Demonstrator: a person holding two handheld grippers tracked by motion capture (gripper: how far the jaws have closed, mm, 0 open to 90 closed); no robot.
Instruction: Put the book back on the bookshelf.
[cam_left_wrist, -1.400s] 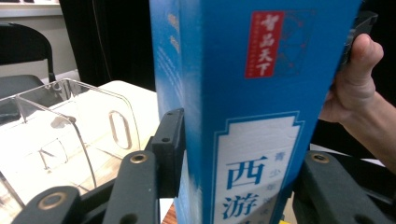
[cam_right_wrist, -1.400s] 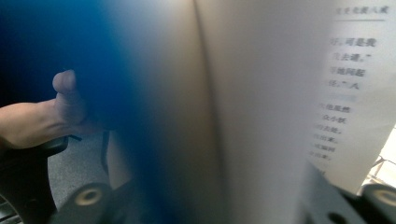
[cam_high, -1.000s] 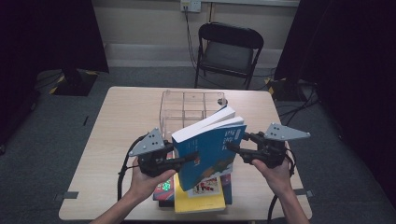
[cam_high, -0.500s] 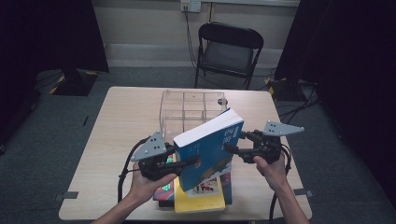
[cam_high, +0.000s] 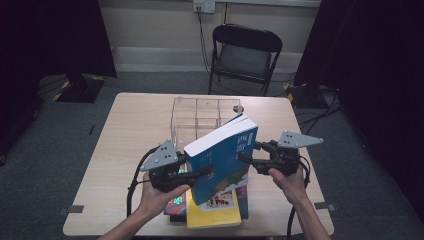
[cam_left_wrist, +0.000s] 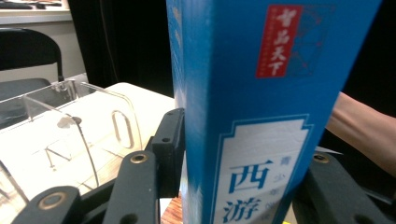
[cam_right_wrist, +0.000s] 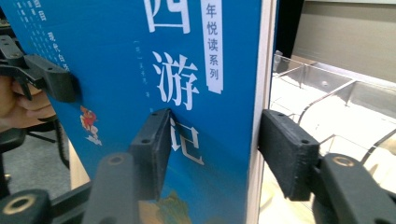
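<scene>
Above the table's (cam_high: 125, 125) near edge, the blue book (cam_high: 222, 157) hangs tilted over a book stack (cam_high: 212, 212). The left gripper (cam_high: 202, 172) clamps its spine. The right gripper's (cam_high: 250, 157) jaws, just narrowing, straddle its far edge, one pad apart.

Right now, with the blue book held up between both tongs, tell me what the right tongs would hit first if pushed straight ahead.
The blue book itself: the right tongs already straddle its edge. Past it, probably the left tongs on the far cover, though depth is unclear.
</scene>
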